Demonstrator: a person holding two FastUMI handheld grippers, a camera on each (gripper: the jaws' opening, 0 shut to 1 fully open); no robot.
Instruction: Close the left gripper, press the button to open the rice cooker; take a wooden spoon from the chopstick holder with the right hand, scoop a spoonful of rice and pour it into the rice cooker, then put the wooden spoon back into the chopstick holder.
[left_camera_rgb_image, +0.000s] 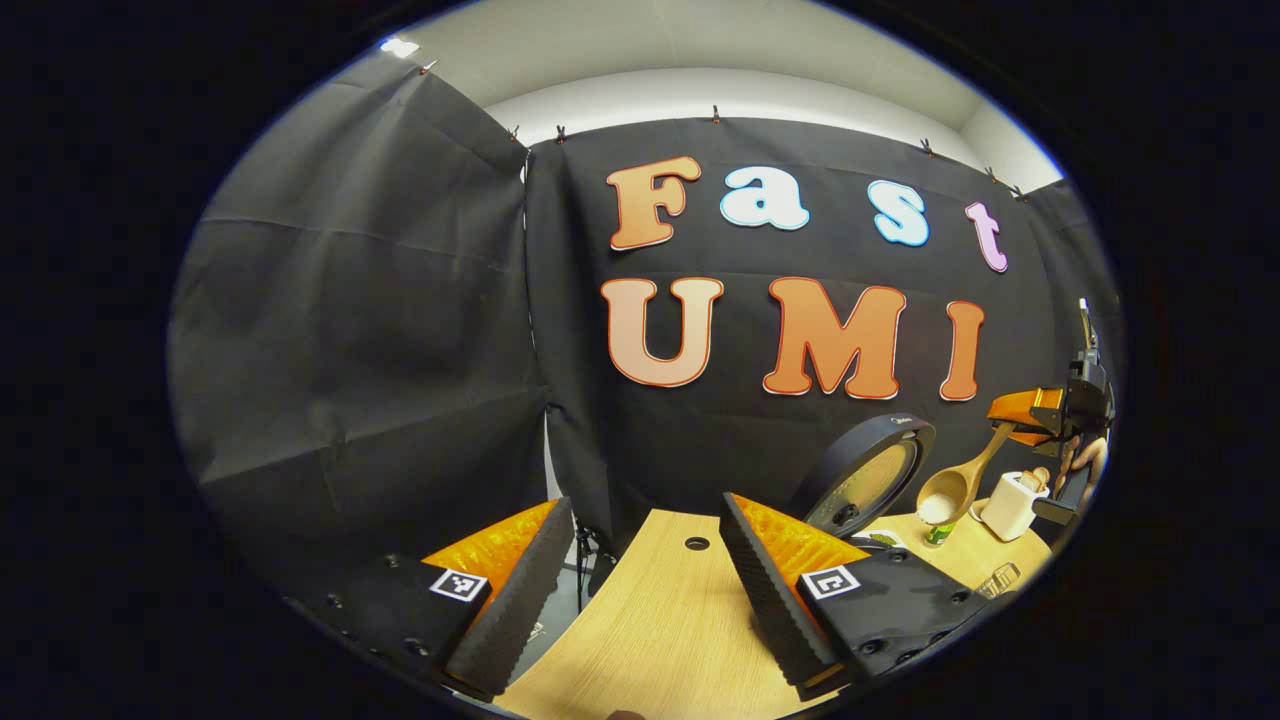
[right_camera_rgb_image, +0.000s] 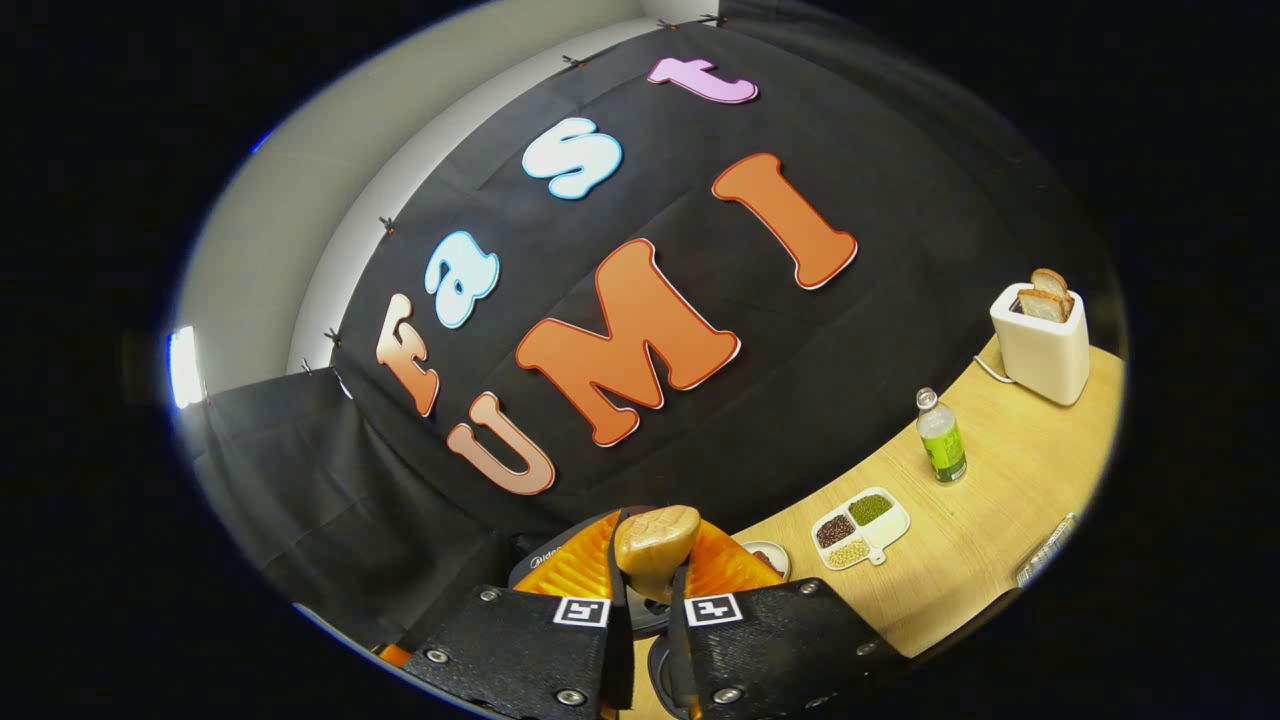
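Bottle (right_camera_rgb_image: 941, 440) between toaster (right_camera_rgb_image: 1042, 342) and divided dish (right_camera_rgb_image: 862, 528) on table (right_camera_rgb_image: 1000, 530).

Even, fairly bright overhead light is falling on both views; a ceiling lamp (right_camera_rgb_image: 183, 366) is glaring white; fisheye distortion is bending edges; shadows are staying soft.

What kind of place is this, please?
Probably a mock kitchen in a recording booth: a wooden table against black cloth, with a toaster holding bread, an open rice cooker and a drink bottle.

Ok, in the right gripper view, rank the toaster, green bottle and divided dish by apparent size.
1. toaster
2. divided dish and green bottle: too alike to rank, the dish wider, the bottle taller; differing distances from the camera add doubt.
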